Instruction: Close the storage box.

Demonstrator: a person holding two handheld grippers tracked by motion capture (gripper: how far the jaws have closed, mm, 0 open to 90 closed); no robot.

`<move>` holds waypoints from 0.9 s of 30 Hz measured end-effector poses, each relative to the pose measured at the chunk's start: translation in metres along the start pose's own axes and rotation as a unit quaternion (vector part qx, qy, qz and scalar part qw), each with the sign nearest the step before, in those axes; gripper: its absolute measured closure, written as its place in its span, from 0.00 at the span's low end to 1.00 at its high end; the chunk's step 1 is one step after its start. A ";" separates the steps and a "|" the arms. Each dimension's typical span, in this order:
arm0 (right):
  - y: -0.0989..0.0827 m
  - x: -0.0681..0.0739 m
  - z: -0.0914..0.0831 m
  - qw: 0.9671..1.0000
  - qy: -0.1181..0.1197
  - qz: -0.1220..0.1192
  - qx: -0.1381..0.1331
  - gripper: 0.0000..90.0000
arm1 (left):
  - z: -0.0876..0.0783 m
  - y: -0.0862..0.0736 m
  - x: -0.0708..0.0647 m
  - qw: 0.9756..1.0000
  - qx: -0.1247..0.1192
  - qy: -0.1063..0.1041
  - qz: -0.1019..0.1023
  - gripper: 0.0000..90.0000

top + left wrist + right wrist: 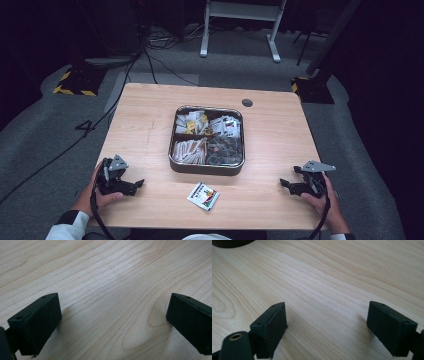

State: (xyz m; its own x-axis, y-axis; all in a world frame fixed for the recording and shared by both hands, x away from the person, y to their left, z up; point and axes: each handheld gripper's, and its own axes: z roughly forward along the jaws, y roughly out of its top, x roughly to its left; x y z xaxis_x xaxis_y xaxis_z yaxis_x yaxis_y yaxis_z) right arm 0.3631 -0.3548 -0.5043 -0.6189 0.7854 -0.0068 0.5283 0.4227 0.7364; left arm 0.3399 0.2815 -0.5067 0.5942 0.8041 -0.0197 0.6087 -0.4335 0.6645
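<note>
A square metal tray (206, 168) with four compartments sits mid-table, filled with packets, sachets and dark pods. One colourful packet (203, 196) lies loose on the wood in front of it. My left gripper (135, 186) rests at the table's front left, held by a hand. Its jaws stand wide apart over bare wood, and the left gripper (113, 320) is open and holds nothing. My right gripper (286, 184) rests at the front right, also in a hand. The right gripper (327, 327) is open over bare wood, holding nothing.
The wooden table (145, 125) has a dark round cable hole (247, 103) near its back edge. A dark rounded edge (232, 243) shows at the top left of the right gripper view. Beyond the table are grey floor, cables and a white stand (240, 25).
</note>
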 end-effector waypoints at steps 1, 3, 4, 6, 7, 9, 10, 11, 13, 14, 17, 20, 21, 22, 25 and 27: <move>0.000 0.000 0.000 1.000 -0.001 0.000 0.000 0.18 | 0.000 0.000 0.000 1.000 0.000 0.000 0.000 0.00; 0.000 -0.001 0.001 1.000 -0.001 0.001 0.000 0.18 | 0.000 0.000 0.000 1.000 0.000 0.000 0.000 0.00; 0.001 -0.001 0.001 1.000 -0.001 0.001 0.000 0.18 | 0.000 0.000 0.000 1.000 0.000 0.000 0.000 0.00; 0.000 -0.001 0.001 1.000 -0.001 0.001 0.000 0.18 | 0.000 0.000 0.000 1.000 0.000 0.000 0.000 0.00; 0.001 -0.001 0.001 1.000 -0.001 0.001 0.000 0.18 | 0.000 0.000 0.000 1.000 0.000 -0.001 0.000 0.00; 0.000 -0.001 0.001 1.000 -0.001 0.001 0.000 0.18 | 0.000 0.000 0.000 1.000 0.000 0.000 0.000 0.00; 0.001 -0.001 0.001 1.000 -0.001 0.001 0.000 0.18 | 0.000 0.000 0.000 1.000 0.000 0.000 -0.001 0.00; 0.001 -0.001 0.001 1.000 -0.001 0.001 0.000 0.18 | 0.000 0.000 0.000 1.000 0.000 0.000 -0.001 0.00; 0.001 -0.001 0.001 1.000 -0.002 0.001 0.000 0.18 | 0.000 0.000 0.000 1.000 0.000 0.000 -0.002 0.00; 0.001 -0.001 0.001 1.000 -0.002 0.001 0.000 0.18 | 0.000 0.000 0.000 1.000 0.000 0.000 -0.002 0.00; 0.001 -0.001 0.001 1.000 -0.003 0.002 0.000 0.18 | 0.000 0.000 0.000 1.000 0.000 0.000 -0.002 0.00; 0.001 -0.001 0.001 1.000 -0.002 0.002 0.000 0.18 | 0.001 0.001 0.000 1.000 0.000 0.000 0.000 0.00; 0.001 -0.001 0.001 1.000 -0.002 0.001 0.000 0.18 | 0.001 0.001 0.000 1.000 0.000 0.000 -0.001 0.00; 0.001 -0.001 0.001 1.000 -0.002 0.002 0.000 0.18 | 0.001 0.001 0.000 1.000 0.000 0.000 -0.001 0.00; 0.001 -0.001 0.001 1.000 -0.002 0.002 0.000 0.18 | 0.001 0.001 0.000 1.000 0.000 0.000 -0.002 0.00; 0.001 -0.001 0.001 1.000 -0.002 0.002 0.000 0.18 | 0.001 0.001 -0.001 1.000 0.001 0.000 -0.003 0.00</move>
State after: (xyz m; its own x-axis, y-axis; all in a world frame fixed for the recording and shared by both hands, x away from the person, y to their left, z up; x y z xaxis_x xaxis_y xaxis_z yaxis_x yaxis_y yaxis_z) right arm 0.3654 -0.3548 -0.5043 -0.6145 0.7889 -0.0073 0.5305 0.4200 0.7363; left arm 0.3407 0.2801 -0.5066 0.5913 0.8061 -0.0240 0.6130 -0.4299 0.6629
